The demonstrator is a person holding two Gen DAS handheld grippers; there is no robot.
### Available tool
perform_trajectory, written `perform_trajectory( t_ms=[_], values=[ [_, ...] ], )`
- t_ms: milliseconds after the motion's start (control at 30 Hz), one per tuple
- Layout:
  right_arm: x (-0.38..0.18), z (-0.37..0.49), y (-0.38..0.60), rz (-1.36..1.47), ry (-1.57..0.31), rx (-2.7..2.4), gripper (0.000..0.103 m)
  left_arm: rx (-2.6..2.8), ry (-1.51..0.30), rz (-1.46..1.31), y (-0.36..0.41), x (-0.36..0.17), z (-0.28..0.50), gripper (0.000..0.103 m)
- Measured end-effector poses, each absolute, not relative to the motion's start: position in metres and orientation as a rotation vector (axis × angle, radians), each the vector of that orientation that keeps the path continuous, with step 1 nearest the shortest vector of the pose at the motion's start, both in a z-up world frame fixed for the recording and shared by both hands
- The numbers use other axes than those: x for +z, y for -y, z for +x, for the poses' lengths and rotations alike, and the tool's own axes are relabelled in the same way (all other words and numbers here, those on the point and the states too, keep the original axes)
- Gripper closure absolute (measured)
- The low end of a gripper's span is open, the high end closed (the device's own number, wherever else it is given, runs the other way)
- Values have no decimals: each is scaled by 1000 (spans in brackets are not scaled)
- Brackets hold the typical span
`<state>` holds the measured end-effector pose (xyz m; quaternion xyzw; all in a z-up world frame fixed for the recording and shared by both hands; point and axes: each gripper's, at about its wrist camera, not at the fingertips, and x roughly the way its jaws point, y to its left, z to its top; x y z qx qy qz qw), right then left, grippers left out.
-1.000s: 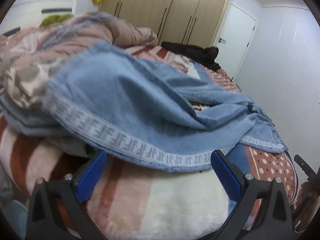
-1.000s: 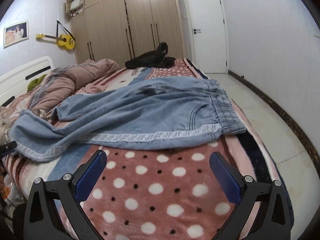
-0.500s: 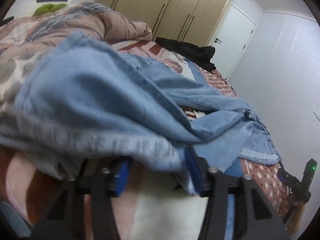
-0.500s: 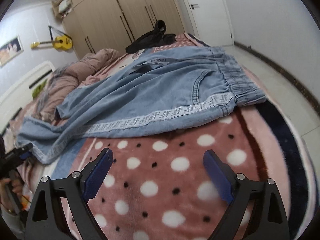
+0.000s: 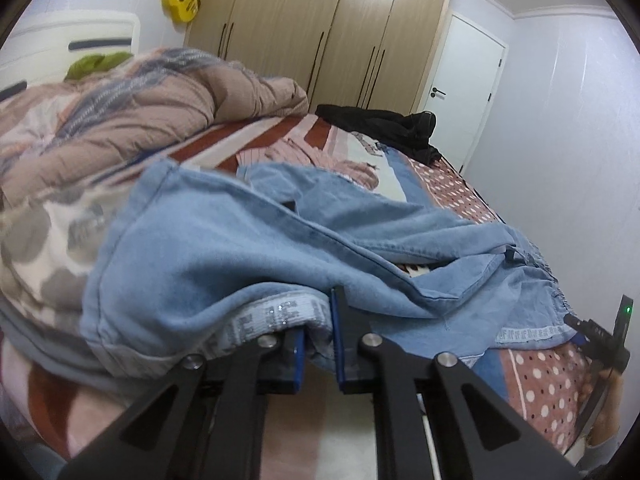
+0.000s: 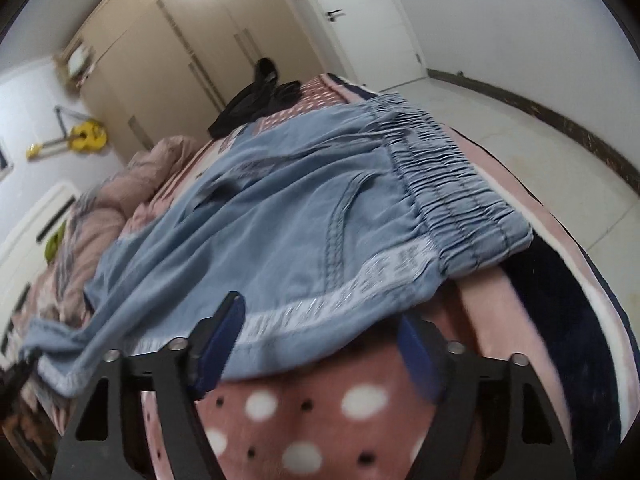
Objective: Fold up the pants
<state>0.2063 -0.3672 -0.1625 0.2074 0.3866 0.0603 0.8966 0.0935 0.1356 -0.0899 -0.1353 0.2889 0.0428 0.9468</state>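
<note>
My left hand-held gripper [image 5: 318, 344] had just gone from spread wide in front of the pants [image 5: 256, 256] to pinching them: its blue pads were pressed together on the patterned side stripe near the leg end, denim bunched over the fingers. The rest of the pants ran away ahead and to the right of it across the bed [image 5: 532, 376].

My right hand-held gripper [image 6: 320, 344] had meanwhile closed in on the waist end. It was spread, one finger riding over the side stripe [image 6: 340, 304], the other tucked just beneath the fabric edge, with the elastic waistband [image 6: 452, 200] ahead and to its right. It had not yet pinched anything.

I judged one end was secured, and the fold could start once the right took hold.
</note>
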Motion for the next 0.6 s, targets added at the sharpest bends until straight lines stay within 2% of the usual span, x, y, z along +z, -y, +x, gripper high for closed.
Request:
perform_trajectory(
  t_ms=[33,67,100,133,200,300,600],
  values=[
    [-163,211,371,430,-804,105,49,89,-580,-266,-134,-86,95,94],
    [-163,213,372,426,-808,87,61,88,-570,-254,-134,-82,95,95],
    [-162,215,374,415,-814,65,78,89,-561,-242,-134,-77,95,95],
    [-162,217,377,394,-820,35,87,90,-553,-235,-135,-73,95,95],
    [-160,215,381,392,-813,44,95,85,-542,-231,-138,-65,97,95],
    [-155,207,389,372,-794,26,98,98,-535,-202,-142,-57,101,95],
    [-127,191,397,277,-808,63,99,62,-601,-168,-148,-49,111,95]
  ],
)
